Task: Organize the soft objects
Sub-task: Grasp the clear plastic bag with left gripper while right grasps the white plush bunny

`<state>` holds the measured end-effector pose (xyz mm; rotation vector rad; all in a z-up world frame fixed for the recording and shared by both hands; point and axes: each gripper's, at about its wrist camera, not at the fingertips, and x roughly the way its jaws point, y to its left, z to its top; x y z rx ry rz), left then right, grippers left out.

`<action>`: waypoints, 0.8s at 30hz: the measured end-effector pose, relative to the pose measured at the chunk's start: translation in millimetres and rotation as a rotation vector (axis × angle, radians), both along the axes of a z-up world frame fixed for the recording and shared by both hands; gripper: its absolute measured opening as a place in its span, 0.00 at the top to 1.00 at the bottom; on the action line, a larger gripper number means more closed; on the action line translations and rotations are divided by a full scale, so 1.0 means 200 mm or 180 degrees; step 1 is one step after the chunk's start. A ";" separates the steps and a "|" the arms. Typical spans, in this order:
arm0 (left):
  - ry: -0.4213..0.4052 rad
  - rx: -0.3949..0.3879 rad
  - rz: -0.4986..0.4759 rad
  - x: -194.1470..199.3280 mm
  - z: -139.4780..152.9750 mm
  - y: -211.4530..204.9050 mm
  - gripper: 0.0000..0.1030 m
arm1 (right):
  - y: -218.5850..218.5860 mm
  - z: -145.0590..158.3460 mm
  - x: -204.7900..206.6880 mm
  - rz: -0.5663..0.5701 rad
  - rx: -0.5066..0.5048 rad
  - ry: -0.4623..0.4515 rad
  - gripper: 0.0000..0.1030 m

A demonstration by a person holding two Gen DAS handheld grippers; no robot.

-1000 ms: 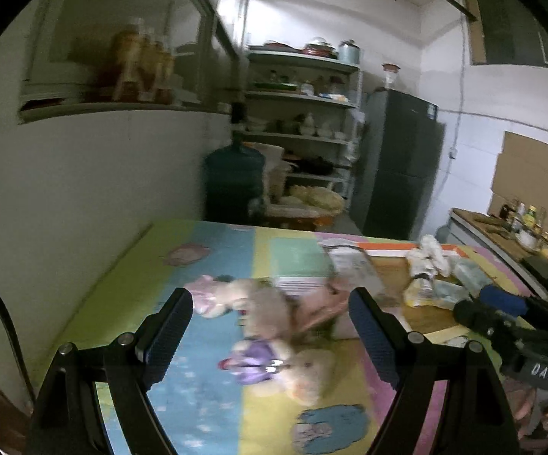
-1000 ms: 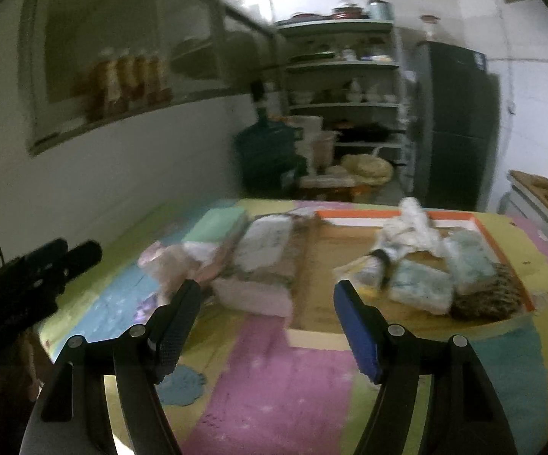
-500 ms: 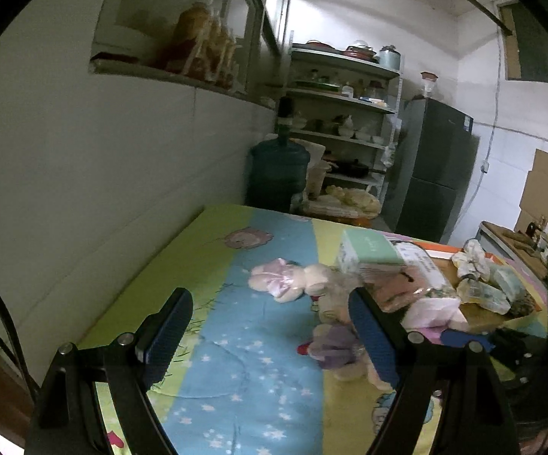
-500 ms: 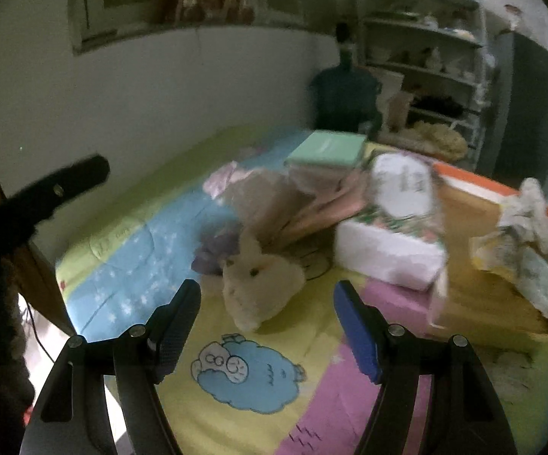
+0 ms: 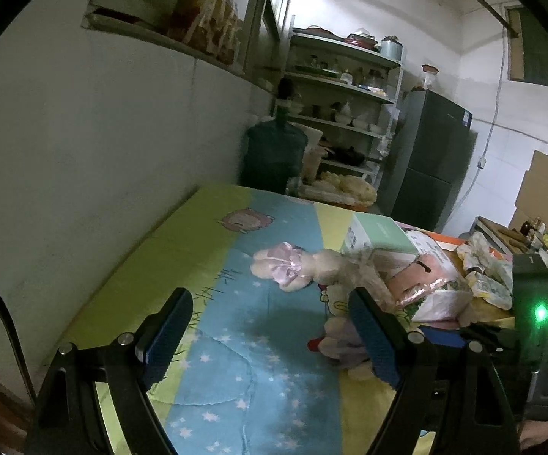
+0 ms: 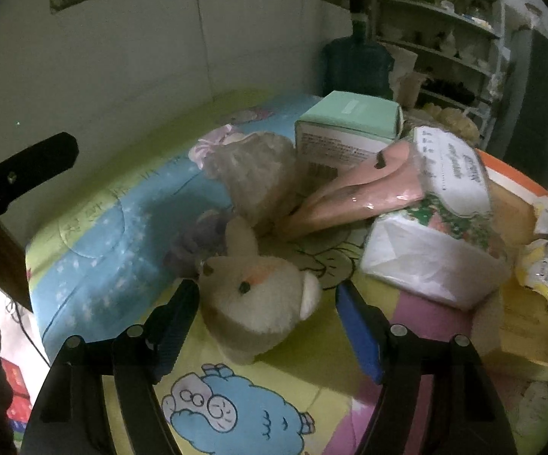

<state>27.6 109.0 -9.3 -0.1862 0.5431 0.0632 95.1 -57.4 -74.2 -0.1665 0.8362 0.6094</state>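
Observation:
A cream plush bunny with a purple dress (image 6: 259,299) lies on the colourful mat, its head between my right gripper's (image 6: 268,326) open fingers. It shows in the left wrist view (image 5: 344,341) partly behind the right finger. A second plush with a pink bow (image 5: 293,265) lies further back, also in the right wrist view (image 6: 217,142). A brown fuzzy plush (image 6: 259,178) lies between them. My left gripper (image 5: 270,337) is open and empty above the blue part of the mat (image 5: 259,341).
A green box (image 6: 350,121), a pink packet (image 6: 369,189) and a tissue pack (image 6: 437,250) are piled right of the plushes. A wooden tray with an orange rim (image 6: 517,178) holds crumpled bags (image 5: 486,273). The wall runs along the left; a water jug (image 5: 274,151) stands behind.
My right gripper has swung left and come down close around the cream bunny's head. My left gripper has pulled back and left, away from the toys.

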 end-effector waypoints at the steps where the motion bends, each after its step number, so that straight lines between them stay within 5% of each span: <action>1: 0.0007 -0.0005 -0.0017 0.01 0.00 -0.01 0.18 | 0.00 0.00 0.00 0.0016 0.0032 0.0027 0.27; 4: 0.0022 -0.0044 -0.0124 0.05 -0.01 -0.04 0.18 | 0.00 -0.01 0.01 0.0037 0.0104 0.0109 0.27; 6: 0.0040 -0.0098 -0.0219 0.09 -0.01 -0.06 0.18 | -0.01 -0.01 0.00 0.0088 0.0231 0.0184 0.52; 7: 0.0070 -0.0131 -0.0288 0.12 -0.01 -0.08 0.18 | -0.02 -0.01 -0.01 0.0107 0.0295 0.0228 0.56; 16: 0.0496 -0.0357 -0.0665 0.42 -0.13 -0.24 0.25 | -0.06 -0.01 -0.12 0.0052 0.0318 0.0191 0.58; 24: 0.0614 -0.0316 -0.0787 0.52 -0.21 -0.31 0.58 | -0.11 -0.02 -0.11 0.0054 0.0450 0.0232 0.58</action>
